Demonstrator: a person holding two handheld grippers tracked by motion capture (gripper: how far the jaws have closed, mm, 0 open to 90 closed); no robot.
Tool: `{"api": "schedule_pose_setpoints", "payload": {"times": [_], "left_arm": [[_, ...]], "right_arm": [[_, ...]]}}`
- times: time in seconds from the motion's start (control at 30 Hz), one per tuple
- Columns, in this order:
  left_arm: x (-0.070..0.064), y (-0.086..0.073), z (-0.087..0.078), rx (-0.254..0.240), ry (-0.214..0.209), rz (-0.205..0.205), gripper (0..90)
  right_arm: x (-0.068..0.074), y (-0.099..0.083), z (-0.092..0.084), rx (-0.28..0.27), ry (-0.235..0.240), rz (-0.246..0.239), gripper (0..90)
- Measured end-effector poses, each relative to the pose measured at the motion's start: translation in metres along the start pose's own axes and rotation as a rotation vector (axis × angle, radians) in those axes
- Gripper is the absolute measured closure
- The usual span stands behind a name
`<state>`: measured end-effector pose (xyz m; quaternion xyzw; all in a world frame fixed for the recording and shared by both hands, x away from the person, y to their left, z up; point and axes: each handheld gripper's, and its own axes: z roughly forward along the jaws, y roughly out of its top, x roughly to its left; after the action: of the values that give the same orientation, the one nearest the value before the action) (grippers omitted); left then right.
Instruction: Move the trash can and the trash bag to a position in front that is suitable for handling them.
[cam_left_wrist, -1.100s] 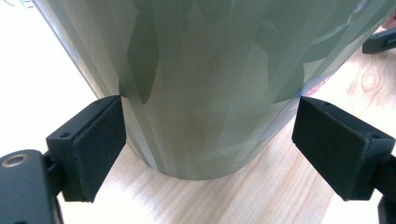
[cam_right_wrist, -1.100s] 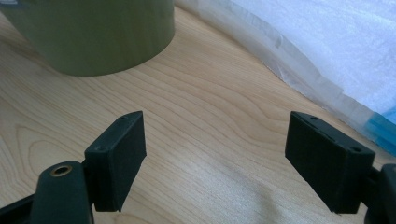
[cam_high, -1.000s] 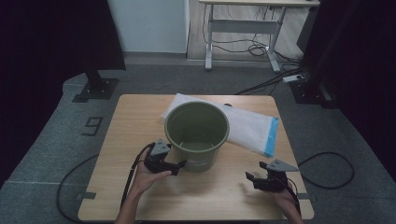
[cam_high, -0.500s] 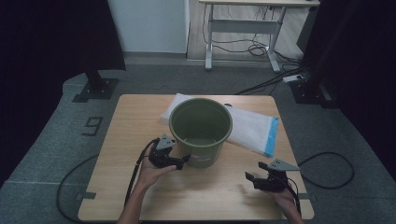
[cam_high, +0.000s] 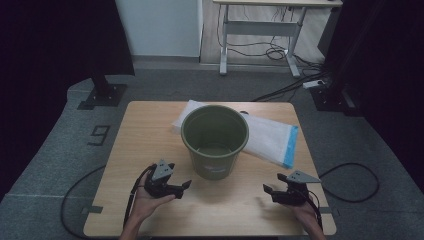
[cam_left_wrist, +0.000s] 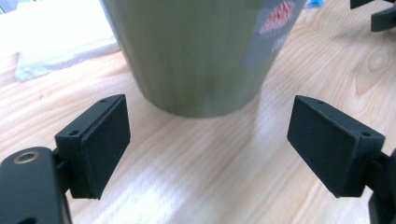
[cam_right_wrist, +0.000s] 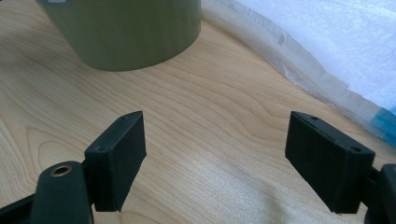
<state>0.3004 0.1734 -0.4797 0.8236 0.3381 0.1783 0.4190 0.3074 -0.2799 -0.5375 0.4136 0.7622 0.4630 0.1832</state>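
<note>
Wooden table (cam_high: 135, 150) carries everything, grey carpet around it. On the table, a white plastic bag (cam_high: 272, 140) with a blue end strip lies flat at the far right, partly behind the bucket; in the right gripper view the bag (cam_right_wrist: 327, 51) runs along the upper right, blue strip at the right edge. Olive-green bucket (cam_high: 215, 140) stands upright near table centre, open top, empty as far as the high view shows, white-and-red label on its near wall. Its base touches the table, and its far side overlaps the bag's near edge. Left tool (cam_high: 184, 186) sits low over the table just left of and in front of the bucket, held in the person's left hand (cam_high: 145, 197), jaws pointing toward the bucket base. In the left gripper view the left tool (cam_left_wrist: 208, 140) has its jaws spread wide with nothing between them; the bucket (cam_left_wrist: 196, 51) wall is near, just ahead of the jaws and not touching them. Right tool (cam_high: 267, 191) is well apart from the bucket, near the table's front right, held from below. In the right gripper view the right tool (cam_right_wrist: 215, 158) is likewise wide open and holds nothing, bare table between the jaws, bucket (cam_right_wrist: 126, 32) at upper left.
</note>
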Motion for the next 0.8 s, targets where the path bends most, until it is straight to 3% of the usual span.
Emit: {"api": "schedule_pose_setpoints", "payload": {"times": [0.27,0.33,0.43,0.8], "left_arm": [[0.003,-0.023,-0.012,0.0,0.015,-0.038,13.3],[0.008,-0.031,-0.012,0.031,0.04,-0.042,12.9],[0.013,-0.037,-0.015,0.026,0.042,-0.069,13.2],[0.015,-0.04,-0.016,0.026,0.054,-0.075,13.6]], "right_arm": [[0.001,-0.001,0.002,0.013,-0.004,-0.006,19.8],[0.001,-0.002,0.004,0.021,-0.006,-0.013,19.8],[0.001,-0.002,0.005,0.028,-0.015,-0.021,19.6],[-0.002,-0.001,0.007,0.032,-0.038,-0.017,18.1]]}}
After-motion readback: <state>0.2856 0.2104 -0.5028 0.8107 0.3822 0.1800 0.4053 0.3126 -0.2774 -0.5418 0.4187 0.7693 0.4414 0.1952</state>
